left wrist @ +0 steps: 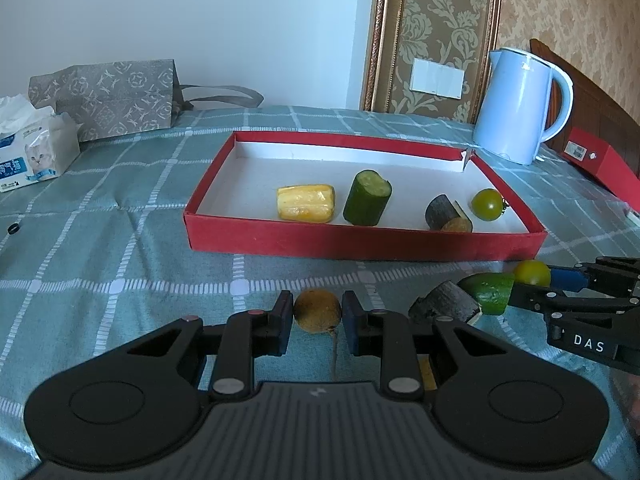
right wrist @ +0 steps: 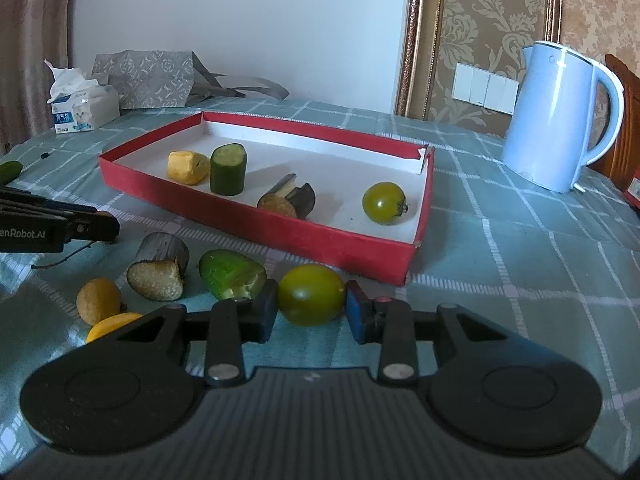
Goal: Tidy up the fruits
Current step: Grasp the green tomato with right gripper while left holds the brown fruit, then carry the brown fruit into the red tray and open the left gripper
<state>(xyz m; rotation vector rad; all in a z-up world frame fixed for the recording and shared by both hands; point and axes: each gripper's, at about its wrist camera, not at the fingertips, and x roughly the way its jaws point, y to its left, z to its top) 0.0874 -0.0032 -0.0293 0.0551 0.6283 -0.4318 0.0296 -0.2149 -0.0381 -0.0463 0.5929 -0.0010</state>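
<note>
A red shallow box [left wrist: 360,242] [right wrist: 280,236] on the checked cloth holds a yellow piece [left wrist: 306,203], a cucumber piece [left wrist: 367,197], a dark eggplant piece [left wrist: 448,214] and a green tomato [left wrist: 487,204]. My left gripper [left wrist: 317,322] has its pads touching a small brown round fruit [left wrist: 317,310] on the cloth in front of the box. My right gripper [right wrist: 311,314] has its pads against a second green tomato [right wrist: 311,294]. Beside it lie a cucumber piece [right wrist: 232,274], an eggplant piece [right wrist: 160,270] and a small yellow-brown fruit [right wrist: 98,298].
A pale blue kettle [left wrist: 520,108] stands at the back right, next to a red box [left wrist: 600,164]. A tissue pack [left wrist: 34,152] and a patterned bag [left wrist: 108,96] sit at the back left. Another cucumber piece [right wrist: 10,170] lies far left.
</note>
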